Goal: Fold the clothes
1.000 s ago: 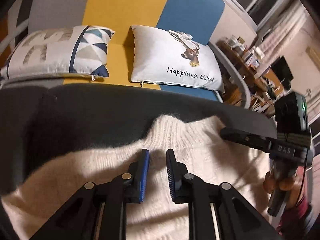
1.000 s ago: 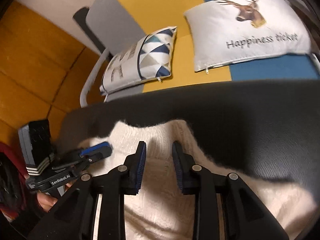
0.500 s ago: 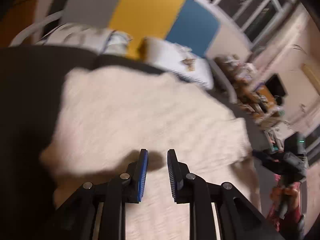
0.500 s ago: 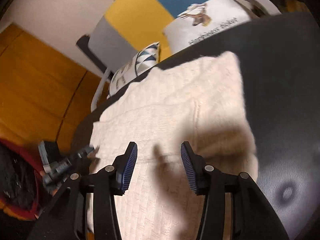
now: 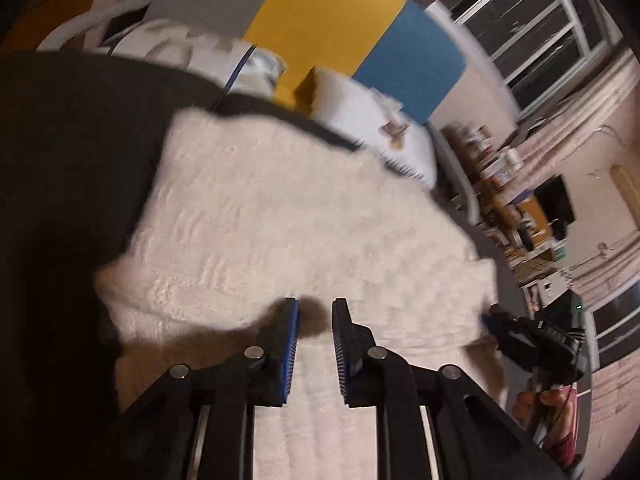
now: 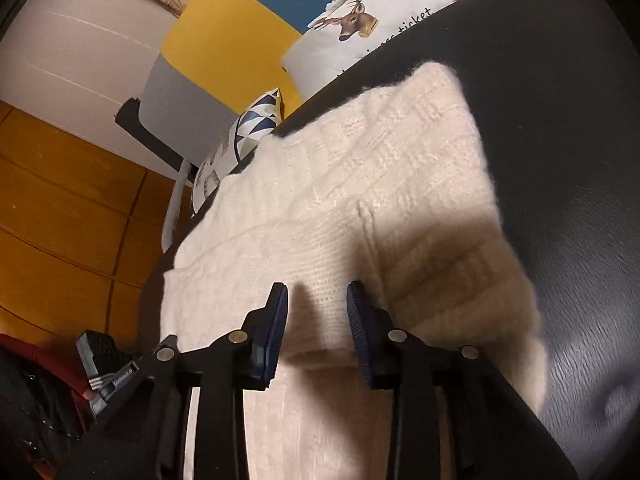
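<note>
A cream knitted sweater (image 5: 300,208) lies folded on a dark padded surface (image 5: 60,160). Its upper layer ends in a thick edge near my fingertips. My left gripper (image 5: 314,318) hovers just over that near edge, with a narrow gap and only shadow between the pads. In the right wrist view the sweater (image 6: 380,184) runs away to a straight far edge. The right gripper (image 6: 318,306) is over the near folded edge. Its jaws are closing, the fold lies between them, and the pads do not press on it. The right gripper's tip (image 5: 496,322) shows at the sweater's right edge.
A deer-print pillow (image 6: 360,28) and a triangle-pattern pillow (image 6: 248,128) lean against a yellow, blue and grey backrest beyond the dark surface (image 6: 560,160). Orange wood panelling (image 6: 60,220) is on the left. Cluttered shelves (image 5: 512,200) and windows stand to the right.
Both grippers have drawn back from the collar end towards the near side, and far more of the sweater shows ahead of them. The right jaws widened, then narrowed.
</note>
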